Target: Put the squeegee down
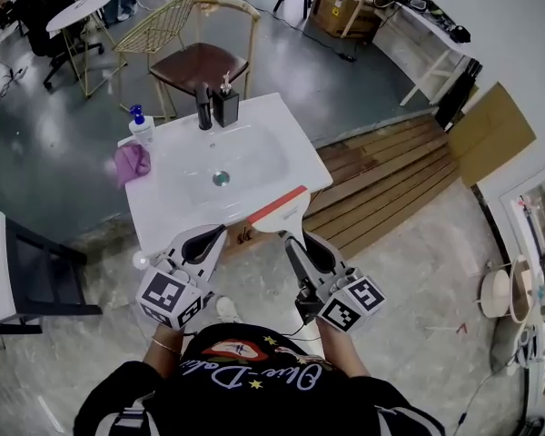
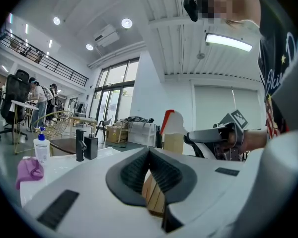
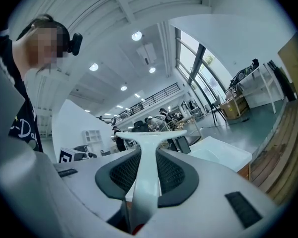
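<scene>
Head view: the squeegee (image 1: 279, 212) hangs over the near edge of the sink (image 1: 295, 148), its white handle clamped between the jaws of the right gripper (image 1: 298, 243). The left gripper (image 1: 209, 239), just beside it, is closed on nothing.

White sink top (image 1: 295, 153), black faucet (image 1: 203, 107), black dispenser (image 1: 225, 106), blue-capped bottle (image 1: 142, 127), pink cloth (image 1: 132, 163)

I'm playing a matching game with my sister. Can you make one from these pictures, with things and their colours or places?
Things:
1 cloth
2 faucet
3 squeegee
4 bottle

Matches:
A black
B blue pump top
C purple
D between the fingers of the right gripper

Pairs: 1-C, 2-A, 3-D, 4-B
</scene>
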Demonstrator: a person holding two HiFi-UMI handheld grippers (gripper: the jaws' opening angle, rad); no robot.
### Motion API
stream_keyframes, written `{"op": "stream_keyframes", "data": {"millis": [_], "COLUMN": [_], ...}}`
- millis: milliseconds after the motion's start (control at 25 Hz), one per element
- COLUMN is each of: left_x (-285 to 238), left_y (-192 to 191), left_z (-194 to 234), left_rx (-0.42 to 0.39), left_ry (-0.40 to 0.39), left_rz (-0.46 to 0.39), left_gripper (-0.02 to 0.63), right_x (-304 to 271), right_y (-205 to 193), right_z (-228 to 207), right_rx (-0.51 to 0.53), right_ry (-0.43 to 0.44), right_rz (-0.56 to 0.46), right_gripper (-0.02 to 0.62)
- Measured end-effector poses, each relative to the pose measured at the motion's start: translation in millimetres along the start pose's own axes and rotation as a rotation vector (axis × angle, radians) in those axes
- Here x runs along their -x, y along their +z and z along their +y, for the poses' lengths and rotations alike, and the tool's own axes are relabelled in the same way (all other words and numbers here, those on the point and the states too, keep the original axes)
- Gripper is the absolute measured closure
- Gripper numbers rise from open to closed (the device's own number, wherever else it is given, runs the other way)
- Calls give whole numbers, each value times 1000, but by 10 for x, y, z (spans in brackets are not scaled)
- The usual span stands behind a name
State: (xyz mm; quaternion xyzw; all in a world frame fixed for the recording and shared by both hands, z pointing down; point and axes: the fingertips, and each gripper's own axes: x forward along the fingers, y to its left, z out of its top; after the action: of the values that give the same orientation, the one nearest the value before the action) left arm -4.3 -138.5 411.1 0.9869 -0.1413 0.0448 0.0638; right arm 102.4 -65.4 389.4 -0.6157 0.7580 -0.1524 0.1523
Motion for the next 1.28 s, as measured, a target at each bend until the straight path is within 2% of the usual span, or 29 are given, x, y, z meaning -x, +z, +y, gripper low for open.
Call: {"op": "stream_keyframes", "data": {"millis": [640,960,1280], "left_x": [-202,-262,-288], "left_y": [15,-24,7], "left_z": [467,477,553], "left_rx": [3,11,19], "left_ry": [-10,-30,50], "left_rz": [-12,-5,-11], "left_gripper": [601,600,601], "right_x": [-377,-378,-522], "right_y": [17,-19,48], "right_z": [-197,-254,-372], "right_rx": [-11,-23,-19], "right_ry": [-33,-56,8], "right_rz": [-17,1,34], "right_gripper": [488,486,488]}}
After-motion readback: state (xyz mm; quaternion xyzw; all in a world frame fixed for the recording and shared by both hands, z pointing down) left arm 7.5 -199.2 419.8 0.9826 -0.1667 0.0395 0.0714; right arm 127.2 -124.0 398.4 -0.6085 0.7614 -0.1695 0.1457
